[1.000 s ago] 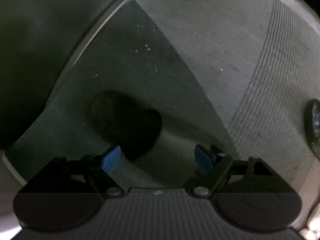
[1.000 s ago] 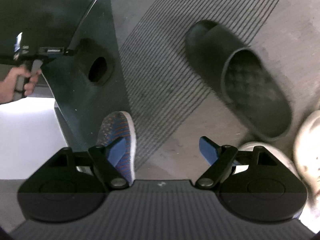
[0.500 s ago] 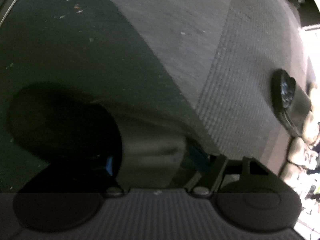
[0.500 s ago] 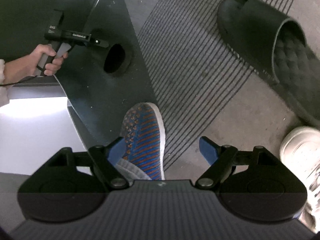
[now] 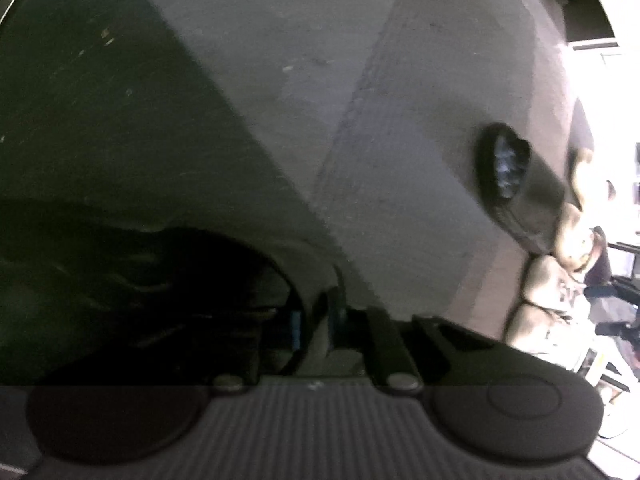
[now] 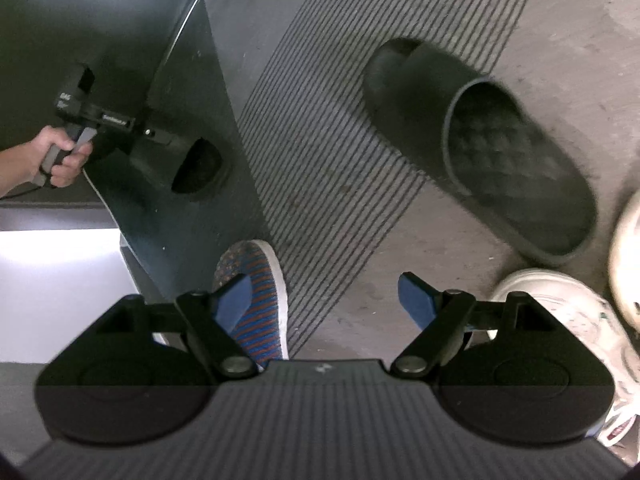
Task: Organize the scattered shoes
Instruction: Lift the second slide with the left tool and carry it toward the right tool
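Note:
In the left wrist view my left gripper point(image 5: 318, 322) has its jaws closing tight on the thin side wall of a black slipper point(image 5: 224, 280) that lies in deep shadow. The right wrist view shows that same slipper point(image 6: 196, 168) by a dark panel, with a hand point(image 6: 60, 156) holding the left gripper point(image 6: 160, 138) at it. My right gripper point(image 6: 324, 300) hangs open over bare floor, nothing between its fingers. A second black slipper point(image 6: 500, 152) lies ahead of it to the right, partly on the striped mat point(image 6: 340, 140). That slipper point(image 5: 504, 168) also shows at the right of the left wrist view.
A blue-and-orange knit shoe point(image 6: 256, 280) sits just under the right gripper's left finger. White sneakers point(image 6: 560, 312) lie at the lower right, another pale shoe point(image 6: 628, 260) at the edge. A dark curved panel point(image 6: 100, 20) fills the upper left. Pale shoes point(image 5: 552, 292) crowd the left wrist view's right side.
The left gripper's jaws went from wide apart to shut on the shadowed slipper's wall as it tipped closer. The right gripper swayed sideways and back, still open.

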Demonstrator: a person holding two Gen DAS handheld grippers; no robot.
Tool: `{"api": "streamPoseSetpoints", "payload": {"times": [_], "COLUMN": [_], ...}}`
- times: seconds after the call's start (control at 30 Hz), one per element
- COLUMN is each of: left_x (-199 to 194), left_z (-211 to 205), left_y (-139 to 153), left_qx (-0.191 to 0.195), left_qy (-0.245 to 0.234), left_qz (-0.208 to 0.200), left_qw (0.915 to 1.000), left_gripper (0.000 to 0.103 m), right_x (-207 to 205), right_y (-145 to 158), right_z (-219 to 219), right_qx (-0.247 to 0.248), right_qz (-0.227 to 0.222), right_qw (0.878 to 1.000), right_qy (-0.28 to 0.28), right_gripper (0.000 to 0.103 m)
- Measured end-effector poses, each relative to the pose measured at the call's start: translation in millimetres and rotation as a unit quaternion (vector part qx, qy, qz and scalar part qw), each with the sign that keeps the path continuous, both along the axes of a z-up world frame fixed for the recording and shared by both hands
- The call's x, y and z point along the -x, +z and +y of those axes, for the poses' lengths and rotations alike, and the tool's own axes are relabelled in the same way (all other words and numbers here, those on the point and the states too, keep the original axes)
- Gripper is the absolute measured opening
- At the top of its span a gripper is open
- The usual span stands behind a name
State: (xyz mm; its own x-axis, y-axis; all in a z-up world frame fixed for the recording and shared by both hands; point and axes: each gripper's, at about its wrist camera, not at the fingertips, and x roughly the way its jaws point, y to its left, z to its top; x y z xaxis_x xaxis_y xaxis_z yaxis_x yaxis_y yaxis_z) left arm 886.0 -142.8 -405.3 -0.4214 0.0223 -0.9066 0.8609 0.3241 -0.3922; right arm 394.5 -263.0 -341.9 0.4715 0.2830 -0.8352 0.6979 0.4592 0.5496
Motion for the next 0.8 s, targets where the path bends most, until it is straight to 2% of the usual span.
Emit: {"api": "streamPoseSetpoints", "payload": {"times": [0.23, 0.33, 0.5, 0.63, 0.8], "left_x": [60.7, 112.7, 184.3, 238.4, 306.9], "left_z": [-71.1, -124.8, -198.7, -248.3, -302.0], "left_y": [54.8, 81.3, 104.2, 104.8, 83.7], "left_qx": [0.042, 0.072, 0.11, 0.116, 0.112], "left_qy": [-0.012, -0.046, -0.072, -0.096, -0.098], "left_qz": [0.009, 0.021, 0.043, 0.055, 0.067], "left_qw": [0.999, 0.9961, 0.9904, 0.987, 0.9866], "left_gripper": [0.013, 0.013, 0.013, 0.013, 0.014], "right_x": [40.1, 63.5, 104.3, 146.3, 197.5], "right_y": [26.0, 39.5, 60.3, 72.6, 80.7], "right_z": [-24.2, -39.1, -68.6, -100.2, -135.7], "right_qx": [0.006, 0.01, 0.014, 0.021, 0.042], "right_qz": [-0.012, -0.018, -0.03, -0.035, -0.037], "right_qw": [0.999, 0.999, 0.997, 0.996, 0.992], "right_qy": [-0.034, -0.045, -0.069, -0.083, -0.113], "right_gripper": [0.082, 0.082, 0.082, 0.082, 0.082]}}
